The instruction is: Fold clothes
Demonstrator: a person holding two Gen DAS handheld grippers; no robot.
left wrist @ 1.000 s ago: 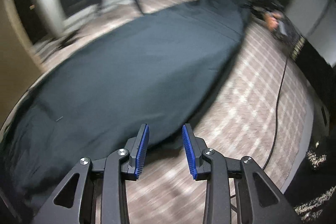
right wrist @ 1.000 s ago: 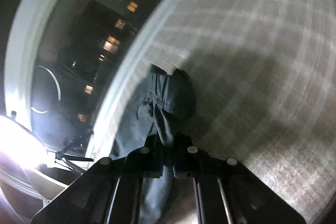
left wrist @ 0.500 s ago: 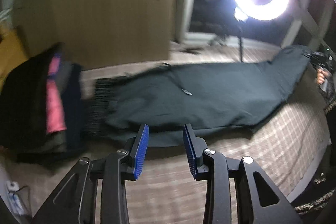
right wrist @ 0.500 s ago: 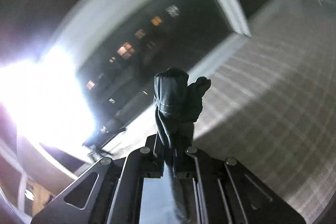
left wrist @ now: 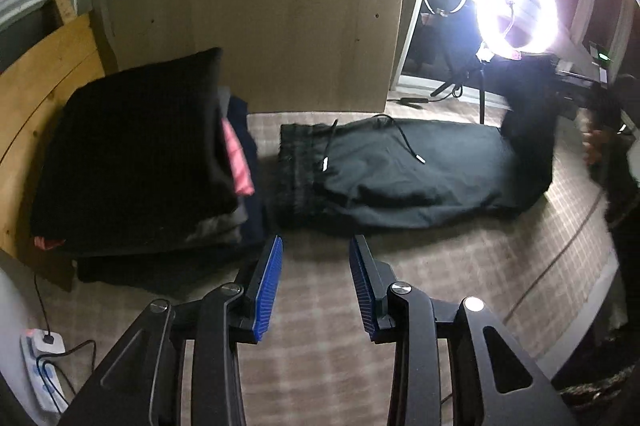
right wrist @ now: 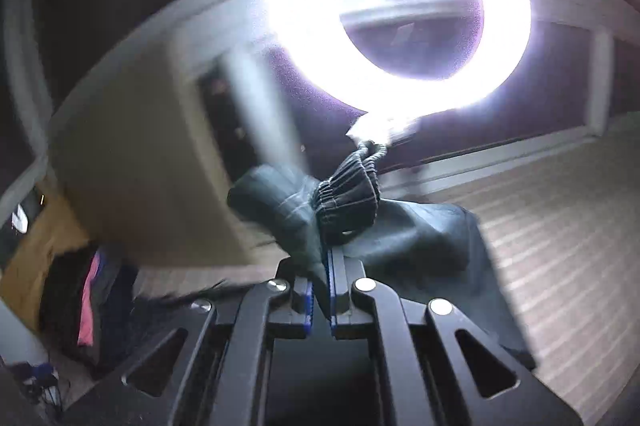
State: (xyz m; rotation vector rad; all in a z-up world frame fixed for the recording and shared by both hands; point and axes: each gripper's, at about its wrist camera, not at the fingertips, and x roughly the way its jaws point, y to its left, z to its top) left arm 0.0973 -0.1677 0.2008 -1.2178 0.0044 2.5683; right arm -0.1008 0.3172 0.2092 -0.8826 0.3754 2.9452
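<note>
Dark green drawstring trousers (left wrist: 408,174) lie across the checked bedspread (left wrist: 440,266), waistband to the left with two cords on top. Their leg end (left wrist: 528,130) is lifted at the right, where a hand and the other gripper show. My left gripper (left wrist: 316,254) hovers open over the bedspread just in front of the waistband, blue pads apart, nothing between them. In the right wrist view my right gripper (right wrist: 320,266) is shut on the trousers' elastic cuff (right wrist: 348,198), which bunches above the fingers; the cloth hangs down to the right.
A pile of folded clothes (left wrist: 136,154), black on top with pink showing, sits at the left against a wooden board (left wrist: 256,14). A bright ring light (left wrist: 516,10) on a stand glares at the back right. A power strip (left wrist: 44,366) lies lower left.
Both views have swung left. The left gripper moved from the trouser leg to the waistband and pile. The right gripper lifted the cuff and carried it from the window side toward the ring light.
</note>
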